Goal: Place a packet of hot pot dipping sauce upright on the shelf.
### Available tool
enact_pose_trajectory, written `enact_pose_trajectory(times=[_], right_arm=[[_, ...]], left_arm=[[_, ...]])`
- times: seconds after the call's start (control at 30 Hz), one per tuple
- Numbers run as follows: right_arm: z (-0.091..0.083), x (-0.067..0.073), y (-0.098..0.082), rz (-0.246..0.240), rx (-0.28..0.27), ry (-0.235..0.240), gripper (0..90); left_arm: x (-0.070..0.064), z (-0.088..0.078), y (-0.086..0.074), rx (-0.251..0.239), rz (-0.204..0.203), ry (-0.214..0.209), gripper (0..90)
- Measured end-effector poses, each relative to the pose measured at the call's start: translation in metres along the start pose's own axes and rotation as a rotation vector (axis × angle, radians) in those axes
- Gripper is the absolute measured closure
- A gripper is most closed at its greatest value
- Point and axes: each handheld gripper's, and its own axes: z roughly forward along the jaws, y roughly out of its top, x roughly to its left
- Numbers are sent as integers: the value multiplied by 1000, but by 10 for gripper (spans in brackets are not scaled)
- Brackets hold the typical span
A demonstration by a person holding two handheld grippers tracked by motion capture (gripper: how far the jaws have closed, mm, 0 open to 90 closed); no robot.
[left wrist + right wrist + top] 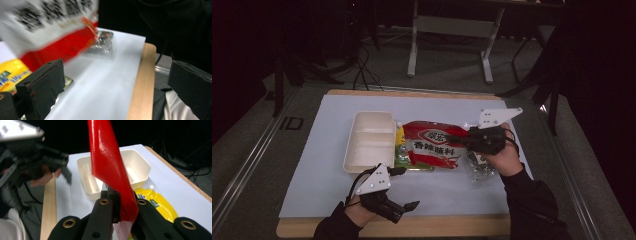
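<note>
Right tongs (462, 138) clamped on the red packet's (432, 150) edge beside the tray (369, 141) on the table (312, 170), left tongs (404, 187) spread wide and empty; packet likely light, limp, slippery, best pinched at its seam.

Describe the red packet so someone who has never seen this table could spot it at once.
Start from the white mat covering the wooden table, then find the cream two-compartment tray near its middle. Right of the tray lies a yellow pouch, and next to that the red packet, its right end pinched in the right gripper. It is the biggest bag there, bright red with a white label panel.
</note>
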Motion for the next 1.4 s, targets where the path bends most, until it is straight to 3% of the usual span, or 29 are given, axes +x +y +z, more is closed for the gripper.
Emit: enact_pose_trajectory(times=[0.2, 0.63, 1.0, 1.2, 1.4], right_arm=[[17, -13, 9, 10, -2, -1, 900], [61, -34, 25, 23, -11, 28, 900], [101, -49, 39, 37, -11, 19, 900], [110, -54, 46, 50, -25, 18, 900], [132, -62, 60, 63, -53, 12, 900]], left_arm=[[-8, 6, -15, 9, -12, -13, 24], [-11, 10, -37, 22, 7, 18, 24], [-13, 12, -45, 30, 15, 19, 23], [-13, 11, -45, 23, 15, 23, 24], [-12, 8, -48, 25, 18, 38, 24]])
